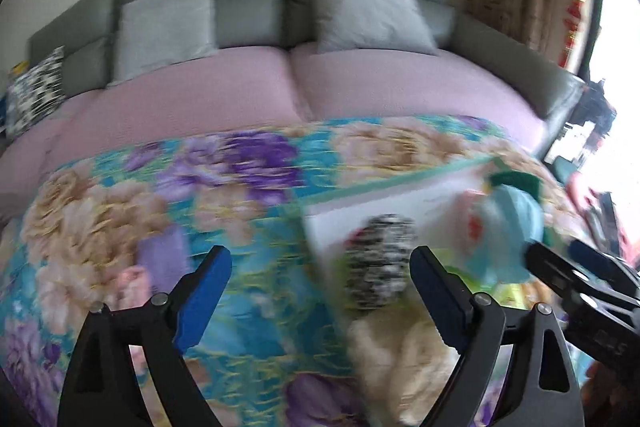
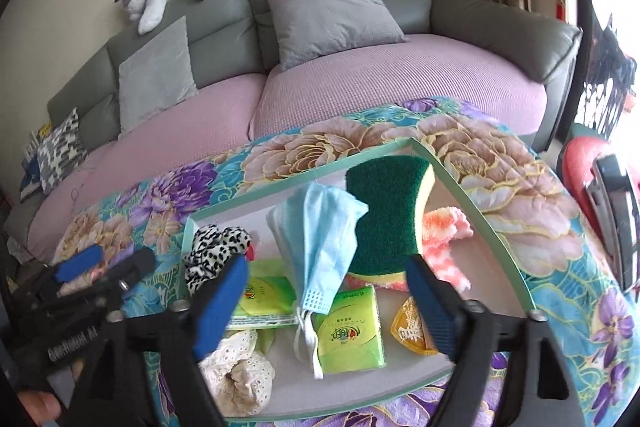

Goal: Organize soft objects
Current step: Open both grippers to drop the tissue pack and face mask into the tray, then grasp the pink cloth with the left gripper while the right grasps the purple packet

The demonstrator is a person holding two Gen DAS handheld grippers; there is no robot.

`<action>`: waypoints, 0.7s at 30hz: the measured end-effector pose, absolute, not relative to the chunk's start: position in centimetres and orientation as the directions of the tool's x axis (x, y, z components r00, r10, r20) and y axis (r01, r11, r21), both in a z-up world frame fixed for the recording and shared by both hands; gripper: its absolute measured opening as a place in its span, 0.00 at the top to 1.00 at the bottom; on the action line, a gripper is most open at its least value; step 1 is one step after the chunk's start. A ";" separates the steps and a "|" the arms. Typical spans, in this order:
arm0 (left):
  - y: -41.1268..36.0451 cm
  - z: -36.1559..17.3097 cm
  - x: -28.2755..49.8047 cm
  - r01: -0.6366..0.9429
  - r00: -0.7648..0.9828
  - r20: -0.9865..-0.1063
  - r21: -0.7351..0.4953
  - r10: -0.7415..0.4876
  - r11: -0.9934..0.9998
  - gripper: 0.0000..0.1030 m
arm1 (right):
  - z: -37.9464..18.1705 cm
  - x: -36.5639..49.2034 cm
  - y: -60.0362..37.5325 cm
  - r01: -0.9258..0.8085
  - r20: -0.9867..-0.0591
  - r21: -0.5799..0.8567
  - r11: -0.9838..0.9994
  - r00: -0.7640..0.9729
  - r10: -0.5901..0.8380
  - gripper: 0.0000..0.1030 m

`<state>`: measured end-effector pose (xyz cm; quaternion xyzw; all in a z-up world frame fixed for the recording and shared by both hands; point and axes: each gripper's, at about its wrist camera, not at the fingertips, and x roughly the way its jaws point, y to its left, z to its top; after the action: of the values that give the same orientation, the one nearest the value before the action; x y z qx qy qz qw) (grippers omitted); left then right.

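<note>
Both my tongs, left tongs [image 1: 320, 283] and right tongs [image 2: 328, 291], gape wide, empty; blue face mask [image 2: 320, 227] lies in the tray [image 2: 480, 195] at twelve o'clock; next, I judge, another soft item

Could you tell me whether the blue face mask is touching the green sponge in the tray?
Touching. In the right wrist view the blue face mask lies draped against the green sponge's left edge, overlapping it with no gap visible.
</note>
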<state>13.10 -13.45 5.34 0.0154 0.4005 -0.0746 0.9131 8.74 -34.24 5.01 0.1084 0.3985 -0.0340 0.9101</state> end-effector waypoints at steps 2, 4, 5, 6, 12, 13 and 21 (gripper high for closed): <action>-11.9 5.1 13.3 0.089 0.668 -0.740 -0.020 -0.075 0.996 0.10 | 4.9 8.9 -33.6 0.135 -0.739 0.144 0.980 0.674 0.016 0.00; -9.8 4.7 13.5 0.022 0.664 -0.747 -0.014 -0.025 1.000 0.07 | 4.8 9.0 -33.1 0.130 -0.746 0.127 0.983 0.666 0.009 0.00; -9.1 4.6 13.5 -0.002 0.664 -0.748 -0.008 -0.005 1.000 0.07 | 4.8 9.1 -32.8 0.131 -0.748 0.121 0.984 0.664 0.004 0.00; -7.7 4.4 13.5 -0.054 0.663 -0.748 0.008 0.042 0.999 0.07 | 4.9 9.1 -32.5 0.127 -0.746 0.119 0.985 0.666 0.004 0.00; -0.2 4.3 12.2 -0.281 0.637 -0.741 0.033 0.212 0.959 0.07 | 5.9 9.3 -29.0 0.041 -0.714 0.147 0.988 0.696 0.077 0.00; 1.1 4.4 11.8 -0.308 0.634 -0.739 0.032 0.230 0.951 0.07 | 6.0 9.4 -28.3 0.023 -0.709 0.155 0.988 0.699 0.095 0.00; 8.5 4.9 9.5 -0.450 0.628 -0.709 0.007 0.321 0.893 0.06 | 6.0 10.6 -20.3 -0.146 -0.685 0.210 0.967 0.683 0.252 0.00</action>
<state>9.50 8.52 4.87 -0.0856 0.3744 0.2146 0.8980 10.59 -20.28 6.01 0.0693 0.3827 0.1087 0.9148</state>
